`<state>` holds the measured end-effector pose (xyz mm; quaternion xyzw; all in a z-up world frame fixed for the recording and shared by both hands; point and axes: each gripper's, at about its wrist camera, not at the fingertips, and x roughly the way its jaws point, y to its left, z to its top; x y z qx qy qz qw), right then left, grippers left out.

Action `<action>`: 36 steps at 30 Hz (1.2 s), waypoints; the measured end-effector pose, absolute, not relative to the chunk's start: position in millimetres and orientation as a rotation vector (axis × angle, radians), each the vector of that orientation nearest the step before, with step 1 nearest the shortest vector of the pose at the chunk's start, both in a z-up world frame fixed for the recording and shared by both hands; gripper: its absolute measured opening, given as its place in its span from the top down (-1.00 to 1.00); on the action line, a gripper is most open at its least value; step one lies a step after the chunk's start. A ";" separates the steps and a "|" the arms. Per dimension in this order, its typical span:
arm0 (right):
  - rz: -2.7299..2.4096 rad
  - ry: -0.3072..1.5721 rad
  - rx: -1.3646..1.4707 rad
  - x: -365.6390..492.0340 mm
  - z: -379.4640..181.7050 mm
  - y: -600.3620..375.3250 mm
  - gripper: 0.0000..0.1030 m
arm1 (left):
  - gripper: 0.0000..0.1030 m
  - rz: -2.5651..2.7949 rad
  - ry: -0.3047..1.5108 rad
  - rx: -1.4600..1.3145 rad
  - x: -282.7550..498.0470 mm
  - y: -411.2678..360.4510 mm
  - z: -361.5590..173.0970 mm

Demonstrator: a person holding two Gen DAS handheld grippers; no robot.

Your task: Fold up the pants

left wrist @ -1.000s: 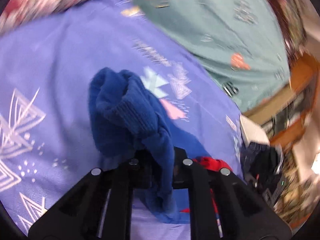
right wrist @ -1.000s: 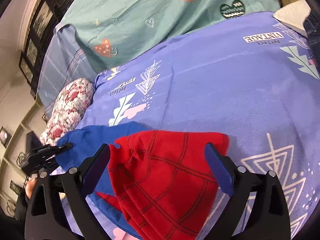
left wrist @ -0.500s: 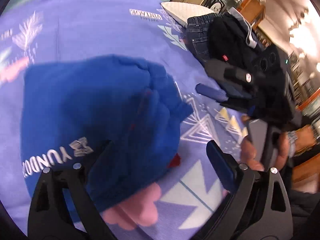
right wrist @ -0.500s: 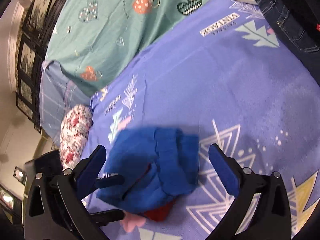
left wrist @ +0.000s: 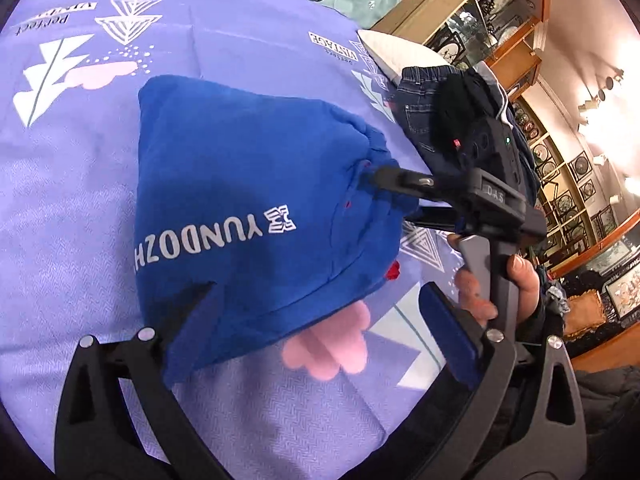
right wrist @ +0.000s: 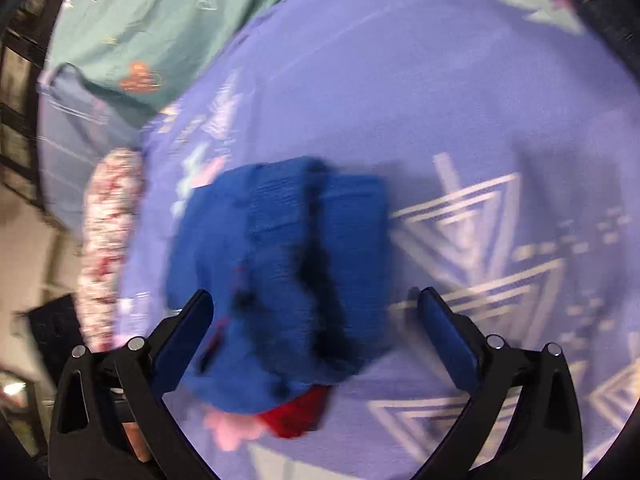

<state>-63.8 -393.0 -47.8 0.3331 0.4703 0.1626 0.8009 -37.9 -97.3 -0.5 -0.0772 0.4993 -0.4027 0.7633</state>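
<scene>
- Pants (left wrist: 248, 216), blue with white lettering, lay folded in a compact bundle on the purple bedspread (left wrist: 80, 184), a red scrap showing at one edge
- Left gripper (left wrist: 316, 312) hovered over the near edge of the pants, jaws spread wide and still opening, pads clear of the cloth
- Right gripper (right wrist: 316, 320) straddled the pants, jaws closing, cloth between them but not yet pinched
- Seen from the left wrist, reached in to the pants' right edge, held by a hand (left wrist: 496, 284)
- Beyond the pants lay a pile of dark jeans (left wrist: 424, 112) and, farther, a teal sheet (right wrist: 152, 12); a floral pillow (right wrist: 108, 248) to their left in the blurred right view
</scene>
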 end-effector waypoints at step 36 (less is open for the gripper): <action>0.564 1.099 0.476 47.6 -8.3 -257.9 -0.34 | -0.95 -0.874 0.992 -0.023 -42.9 -100.1 -18.1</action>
